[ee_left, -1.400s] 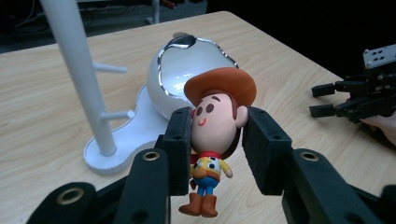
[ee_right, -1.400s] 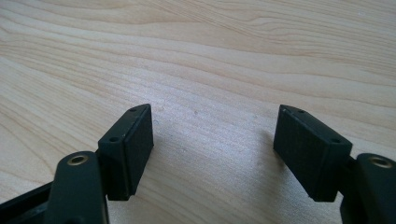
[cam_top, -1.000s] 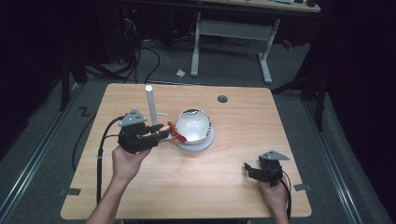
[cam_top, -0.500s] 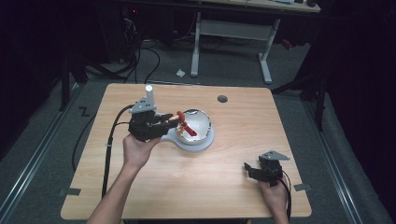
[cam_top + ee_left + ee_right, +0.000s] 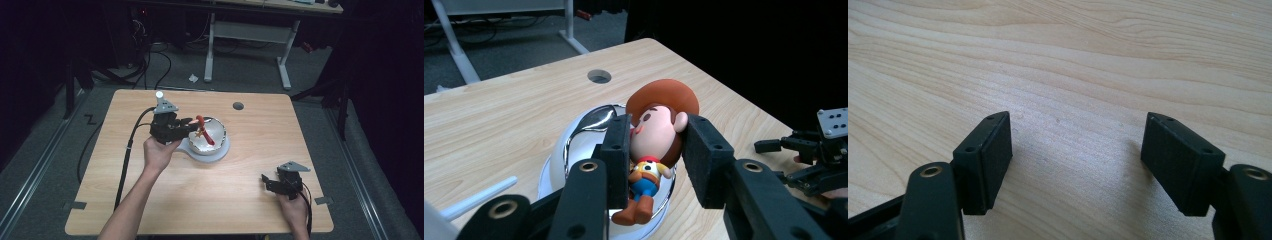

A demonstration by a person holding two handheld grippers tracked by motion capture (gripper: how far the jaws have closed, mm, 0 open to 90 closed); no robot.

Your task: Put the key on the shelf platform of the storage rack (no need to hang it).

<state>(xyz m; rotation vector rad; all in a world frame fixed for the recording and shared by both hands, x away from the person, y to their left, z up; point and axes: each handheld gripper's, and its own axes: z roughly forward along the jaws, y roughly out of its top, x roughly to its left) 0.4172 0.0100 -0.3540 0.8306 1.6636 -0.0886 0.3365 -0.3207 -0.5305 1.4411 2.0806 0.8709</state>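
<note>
Left claw (image 5: pixel 655 160) clamps glossy round-headed cowboy figurine (image 5: pixel 655 145) over mirror-shiny bowl (image 5: pixel 586 131).

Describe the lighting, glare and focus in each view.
High view: lit table, dark surroundings, soft detail. Left gripper view: cowboy figure sharp in the left hand-held gripper, room reflections on the shiny bowl, background black. Right gripper view: even light, soft pad shadows beneath the right hand-held gripper.

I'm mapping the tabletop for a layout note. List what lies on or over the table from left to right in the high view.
Left gripper → cowboy figurine clamped in its jaws → shiny bowl on its white base → round hole in the table → right gripper, jaws open.
</note>
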